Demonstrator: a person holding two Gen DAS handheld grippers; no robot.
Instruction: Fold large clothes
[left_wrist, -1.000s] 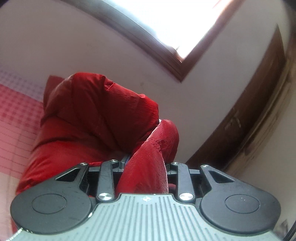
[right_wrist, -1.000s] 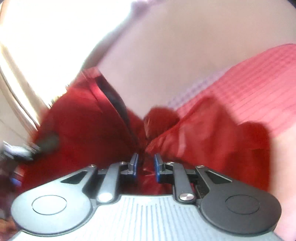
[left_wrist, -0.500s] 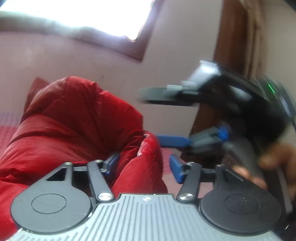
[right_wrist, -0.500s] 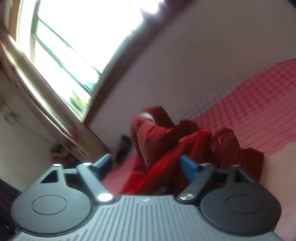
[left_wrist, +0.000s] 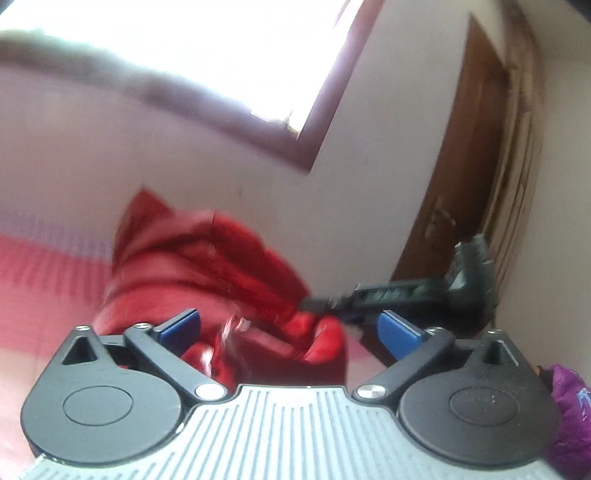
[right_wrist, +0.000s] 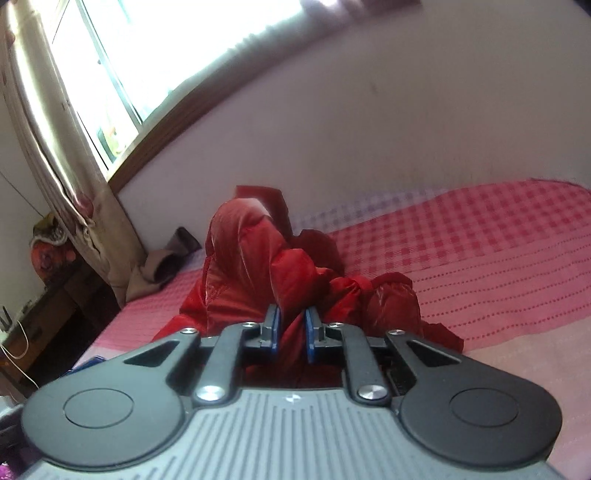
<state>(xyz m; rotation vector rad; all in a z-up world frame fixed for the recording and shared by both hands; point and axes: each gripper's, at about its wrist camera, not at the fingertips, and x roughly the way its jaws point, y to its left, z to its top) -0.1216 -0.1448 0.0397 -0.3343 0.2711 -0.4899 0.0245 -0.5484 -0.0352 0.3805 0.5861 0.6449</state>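
Note:
A shiny red puffy jacket lies bunched on the pink checked bed. My right gripper is shut on a fold of the jacket, red fabric pinched between its blue pads. In the left wrist view the jacket is a blurred heap in front of my left gripper, which is open with its blue pads wide apart and nothing held. The right gripper shows there from the side, touching the jacket's right edge.
A white wall and a bright window with a curtain stand behind the bed. Brown clothing lies by the wall. A wooden door is at the right. A purple garment lies at the lower right.
My left gripper let go of the jacket and opened wide. My right gripper opened half a second ago and is shut again on a jacket fold. The jacket dropped lower onto the bed.

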